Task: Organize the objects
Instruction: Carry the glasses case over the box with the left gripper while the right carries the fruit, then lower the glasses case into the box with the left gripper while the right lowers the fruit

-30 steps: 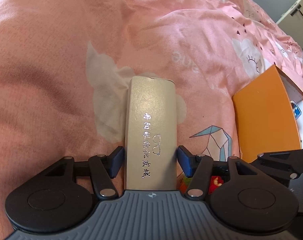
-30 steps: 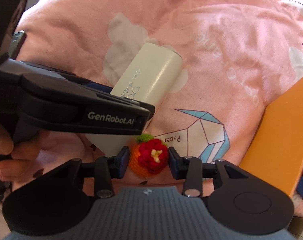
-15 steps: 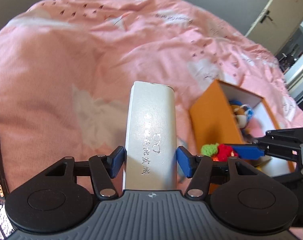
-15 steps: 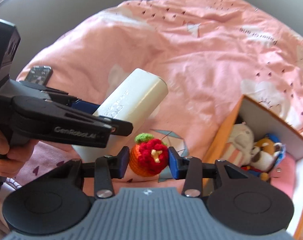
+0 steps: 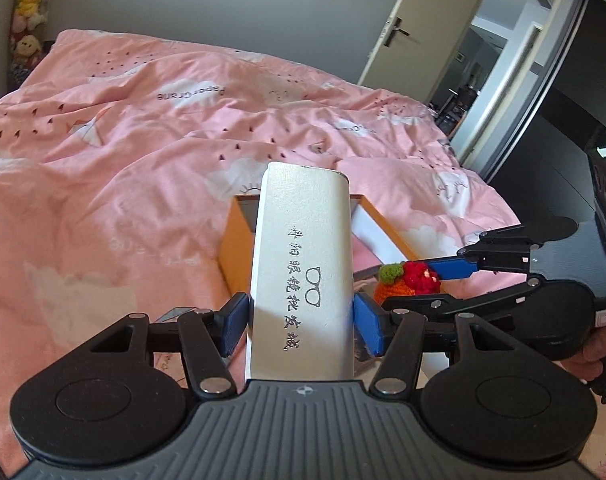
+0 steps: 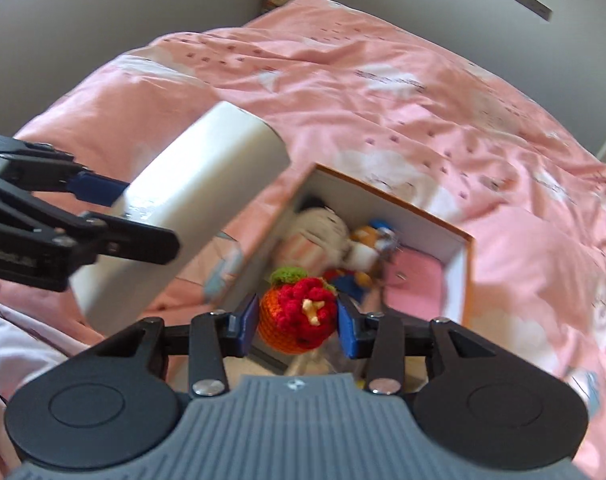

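Over a bed spread with a pink quilt [image 5: 143, 152], my left gripper [image 5: 301, 320] pinches a long silver glasses case [image 5: 303, 264] by its sides, both blue pads pressed against it, the case pointing toward twelve o'clock in the left wrist view. My right gripper [image 6: 298, 322] pinches a crocheted orange and red fruit with a green top [image 6: 299, 314], squeezed between its two pads. In the left view that fruit [image 5: 409, 278] shows at three o'clock of the case, just beside it. The orange box [image 6: 469, 280], open-topped with white inner walls, lies on the quilt; in the right view it sits directly beyond the fruit, toward twelve and one o'clock. Soft toys [image 6: 343, 240] and something pink [image 6: 415, 284] lie inside it, blurred. In the left view the case hides the middle of the box [image 5: 235, 252]. An open door [image 5: 419, 24] stands at one o'clock.
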A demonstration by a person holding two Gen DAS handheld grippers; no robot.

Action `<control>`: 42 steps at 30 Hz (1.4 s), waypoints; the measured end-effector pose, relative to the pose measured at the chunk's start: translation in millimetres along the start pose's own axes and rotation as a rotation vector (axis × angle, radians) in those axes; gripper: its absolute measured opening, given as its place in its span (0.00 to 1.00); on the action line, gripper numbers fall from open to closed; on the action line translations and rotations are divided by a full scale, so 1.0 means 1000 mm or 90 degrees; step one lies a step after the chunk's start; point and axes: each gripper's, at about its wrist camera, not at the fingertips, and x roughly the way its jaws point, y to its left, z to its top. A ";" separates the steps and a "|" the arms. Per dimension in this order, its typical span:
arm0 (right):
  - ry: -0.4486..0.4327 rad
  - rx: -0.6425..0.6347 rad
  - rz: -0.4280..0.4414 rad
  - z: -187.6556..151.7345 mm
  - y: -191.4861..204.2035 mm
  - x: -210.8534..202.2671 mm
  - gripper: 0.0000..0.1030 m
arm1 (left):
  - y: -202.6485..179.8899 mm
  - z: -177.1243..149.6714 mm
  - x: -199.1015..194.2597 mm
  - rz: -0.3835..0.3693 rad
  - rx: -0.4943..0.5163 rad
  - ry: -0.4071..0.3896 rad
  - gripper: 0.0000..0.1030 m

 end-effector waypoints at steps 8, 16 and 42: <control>0.015 0.066 -0.076 -0.036 -0.048 -0.019 0.42 | -0.044 -0.008 0.037 -0.091 0.094 0.052 0.64; 0.022 0.100 -0.080 -0.057 -0.067 -0.021 0.42 | -0.066 -0.010 0.078 -0.140 0.213 0.167 0.64; 0.045 0.105 -0.038 -0.066 -0.083 0.004 0.42 | -0.091 -0.031 0.193 -0.252 0.432 0.500 0.62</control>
